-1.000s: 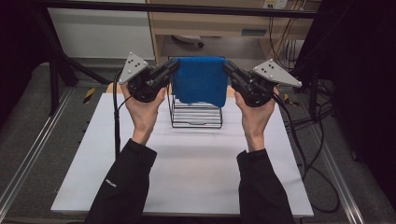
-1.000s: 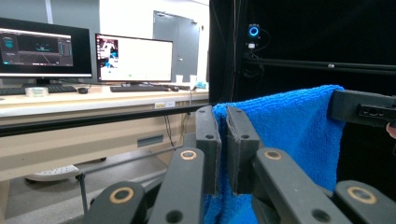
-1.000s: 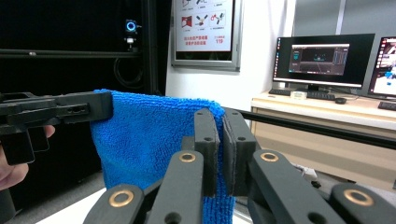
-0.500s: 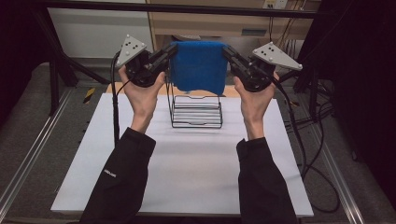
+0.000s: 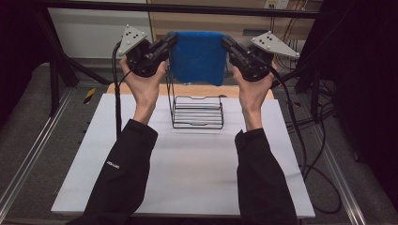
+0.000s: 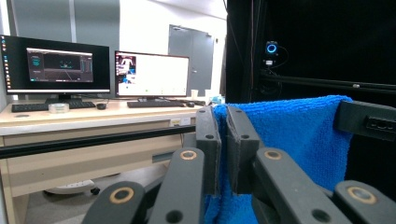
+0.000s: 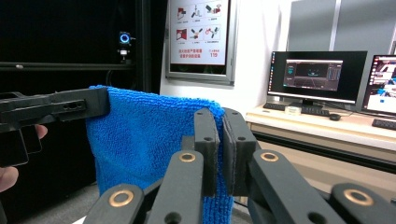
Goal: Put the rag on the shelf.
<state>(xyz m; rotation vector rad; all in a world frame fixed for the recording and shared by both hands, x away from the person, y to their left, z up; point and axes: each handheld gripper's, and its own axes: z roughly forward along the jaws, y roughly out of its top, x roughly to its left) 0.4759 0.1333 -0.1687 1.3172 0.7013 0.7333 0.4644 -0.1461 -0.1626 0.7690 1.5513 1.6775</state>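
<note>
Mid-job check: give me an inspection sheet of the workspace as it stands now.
Surface: white table top, bare in front.
Job's things: blue towel held stretched above the wire rack, which stands on the table.
Clutter: nothing seen.
Grippers: left gripper and right gripper each clamp a top corner of the towel.
Cables: black cables trail off the right edge.
Surroundings: monitors on a desk beyond.

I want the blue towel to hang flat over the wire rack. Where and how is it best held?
By its two top corners, one gripper from each side, as here: left gripper and right gripper pinch the blue towel, so it hangs spread above the wire rack.
</note>
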